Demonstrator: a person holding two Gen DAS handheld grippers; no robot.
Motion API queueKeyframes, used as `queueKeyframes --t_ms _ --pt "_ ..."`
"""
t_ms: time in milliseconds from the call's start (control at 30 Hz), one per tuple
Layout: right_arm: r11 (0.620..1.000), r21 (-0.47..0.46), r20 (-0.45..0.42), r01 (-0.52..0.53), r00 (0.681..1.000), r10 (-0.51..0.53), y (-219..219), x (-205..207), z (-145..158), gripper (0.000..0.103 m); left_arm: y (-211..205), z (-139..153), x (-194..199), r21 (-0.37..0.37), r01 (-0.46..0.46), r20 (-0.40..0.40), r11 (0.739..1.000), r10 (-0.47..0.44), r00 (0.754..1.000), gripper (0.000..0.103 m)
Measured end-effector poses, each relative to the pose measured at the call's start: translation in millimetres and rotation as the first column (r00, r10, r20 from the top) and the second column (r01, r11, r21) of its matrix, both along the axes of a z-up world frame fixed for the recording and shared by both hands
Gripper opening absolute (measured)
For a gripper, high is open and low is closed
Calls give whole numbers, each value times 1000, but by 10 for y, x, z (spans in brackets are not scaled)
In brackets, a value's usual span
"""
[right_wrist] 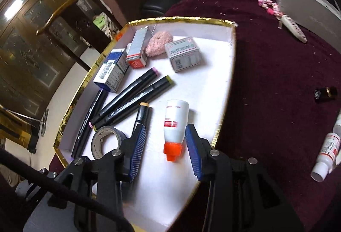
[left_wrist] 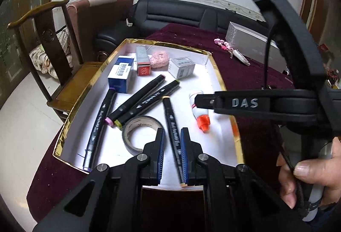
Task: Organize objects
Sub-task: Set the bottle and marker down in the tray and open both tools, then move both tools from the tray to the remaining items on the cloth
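Left tool (left_wrist: 172, 142) narrowly parted astride marker (left_wrist: 173, 138), right tool (right_wrist: 168, 146) wide, glue bottle (right_wrist: 175, 125) between

Both wrist views close above, perhaps tilted, sharing the tray (left_wrist: 89, 87) (right_wrist: 223, 112).

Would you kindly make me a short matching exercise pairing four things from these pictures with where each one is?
Things:
1. tape roll
2. glue bottle
3. keychain
4. yellow-capped marker

Places:
A. between the left hand-held gripper's fingers
B. on the maroon cloth, outside the tray
C. between the right hand-held gripper's open fingers
D. in the tray, left of the left gripper

Pairs: 1-D, 2-C, 3-B, 4-A
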State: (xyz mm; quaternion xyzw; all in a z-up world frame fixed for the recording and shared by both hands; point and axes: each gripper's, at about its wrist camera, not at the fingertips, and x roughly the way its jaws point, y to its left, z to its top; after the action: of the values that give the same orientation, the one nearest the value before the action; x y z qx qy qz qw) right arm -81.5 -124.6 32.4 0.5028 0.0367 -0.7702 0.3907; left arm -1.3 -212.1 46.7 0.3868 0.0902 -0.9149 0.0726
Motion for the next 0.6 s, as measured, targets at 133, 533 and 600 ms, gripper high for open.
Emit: queueKeyframes --t_ms 133,533,600 --pt "999 -35 -1 24 1000 -25 183 -16 73 39 135 43 -14 -18 18 3 1000 -18 1000 12" --pt "964 -174 20 199 980 -199 1408 -251 321 41 853 204 -185 -45 195 18 980 -194 981 12" --pt "946 -183 18 267 963 -269 1759 -328 350 46 1072 202 -310 -23 268 34 963 -267 963 18"
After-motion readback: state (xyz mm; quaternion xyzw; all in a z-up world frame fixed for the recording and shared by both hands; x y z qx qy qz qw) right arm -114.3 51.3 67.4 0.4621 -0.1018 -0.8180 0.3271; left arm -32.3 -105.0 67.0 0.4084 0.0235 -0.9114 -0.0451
